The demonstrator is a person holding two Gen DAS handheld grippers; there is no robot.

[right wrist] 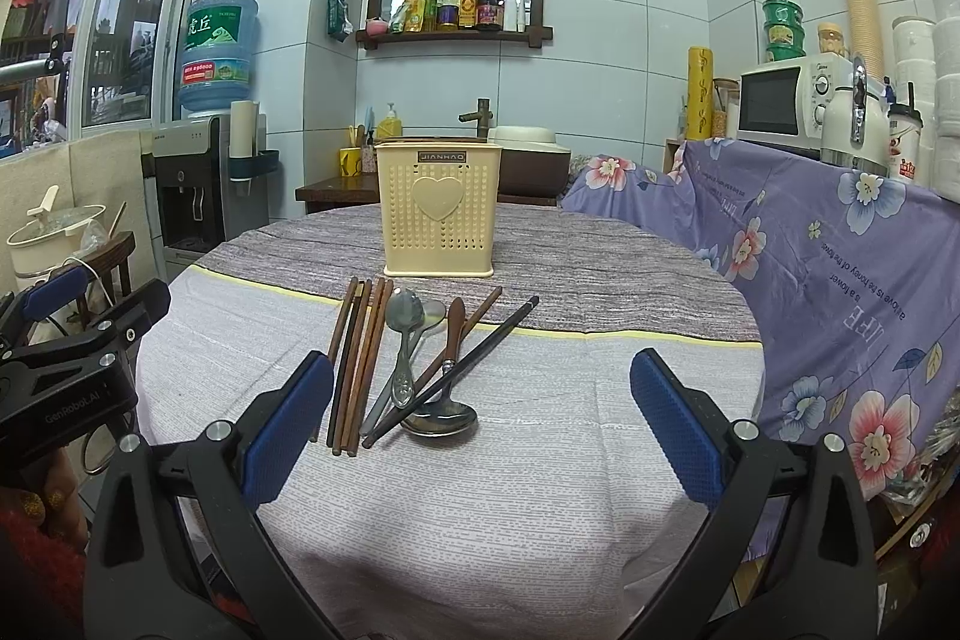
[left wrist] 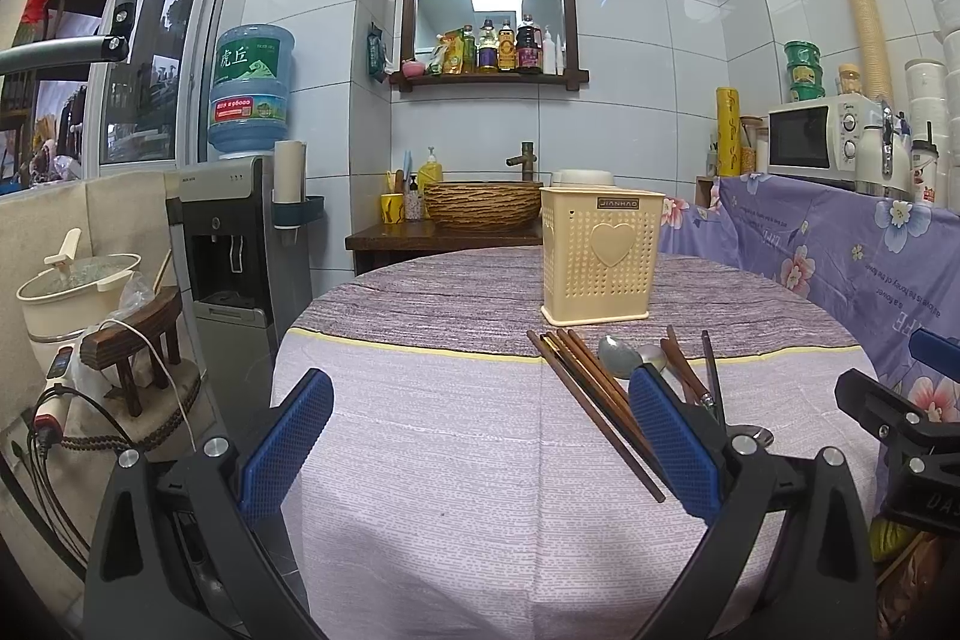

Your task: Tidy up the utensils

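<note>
The round table (right wrist: 540,460) carries a cream utensil holder (right wrist: 441,214) toward its far edge. Before it lie chopsticks (right wrist: 360,364) and spoons (right wrist: 403,334) (overlapping, mid-table). Left gripper (left wrist: 480,448) and right gripper (right wrist: 480,436) hover released, empty.

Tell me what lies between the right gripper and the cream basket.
In the right wrist view, the utensil pile: wooden chopsticks, metal spoons and a black chopstick lie on the tablecloth between the open right gripper and basket.

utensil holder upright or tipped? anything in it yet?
Upright: the cream utensil holder stands flat on its base on the table. Nothing pokes above its rim; chopsticks and spoons lie in front. Inside: cannot tell.
</note>
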